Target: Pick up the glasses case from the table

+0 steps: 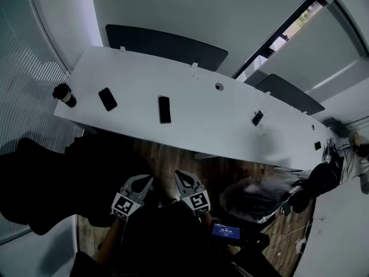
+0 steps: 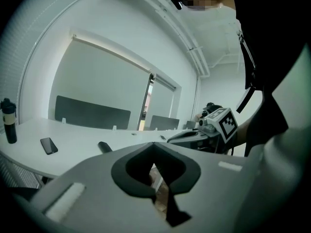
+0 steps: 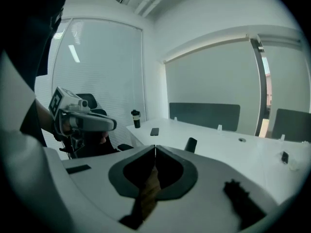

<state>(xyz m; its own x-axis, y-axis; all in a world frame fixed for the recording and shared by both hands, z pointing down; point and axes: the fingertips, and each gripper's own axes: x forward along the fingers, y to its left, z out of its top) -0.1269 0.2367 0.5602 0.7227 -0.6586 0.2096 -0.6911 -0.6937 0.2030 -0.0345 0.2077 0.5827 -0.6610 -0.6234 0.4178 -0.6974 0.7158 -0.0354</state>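
The glasses case (image 1: pixel 165 109), a dark oblong, lies flat near the middle of the long white surface (image 1: pixel 219 117), at the centre of the head view, with nothing touching it. To its left lies a black phone (image 1: pixel 107 98). Further left, at the corner of the surface, a dark bottle (image 1: pixel 64 94) stands upright. A smaller dark item (image 1: pixel 257 118) lies well off to the right of the case. Grey divider panels (image 1: pixel 167 45) stand along the far edge. Both grippers sit in the lower centre of the frame, over the wooden floor (image 1: pixel 173 157) and well short of the case. The left gripper (image 1: pixel 149 181) has its fingers clenched tip to tip with nothing between them. The right gripper (image 1: pixel 179 174), just beside it, is likewise pressed closed and empty. A black chair (image 1: pixel 34 183) stands at the lower left.
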